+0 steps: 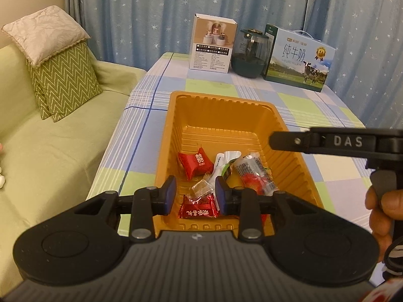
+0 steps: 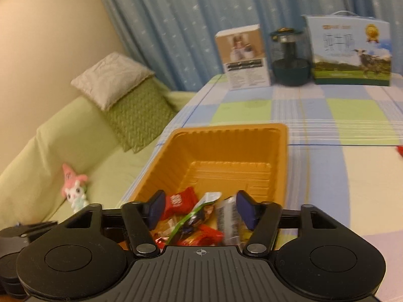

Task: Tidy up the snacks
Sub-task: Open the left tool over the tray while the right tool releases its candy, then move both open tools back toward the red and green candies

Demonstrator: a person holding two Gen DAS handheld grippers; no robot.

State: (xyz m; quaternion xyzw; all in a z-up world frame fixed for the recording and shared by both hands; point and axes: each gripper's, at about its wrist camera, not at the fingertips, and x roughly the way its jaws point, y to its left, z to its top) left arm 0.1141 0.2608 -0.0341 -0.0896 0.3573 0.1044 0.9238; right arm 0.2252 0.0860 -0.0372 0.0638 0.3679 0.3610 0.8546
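The orange tray looks like thin moulded plastic, ribbed and slightly glossy. The snack wrappers inside are shiny foil and clear crinkled film. The left tool is matt black plastic with silvery metal pivot pins and smooth blue pads; its grey body is ridged. The right tool has the same finish. A checked woven cloth covers the worktop. The milk carton and white box are printed cardboard, the dark jar is glossy and see-through. The cushions and curtain are soft fabric.
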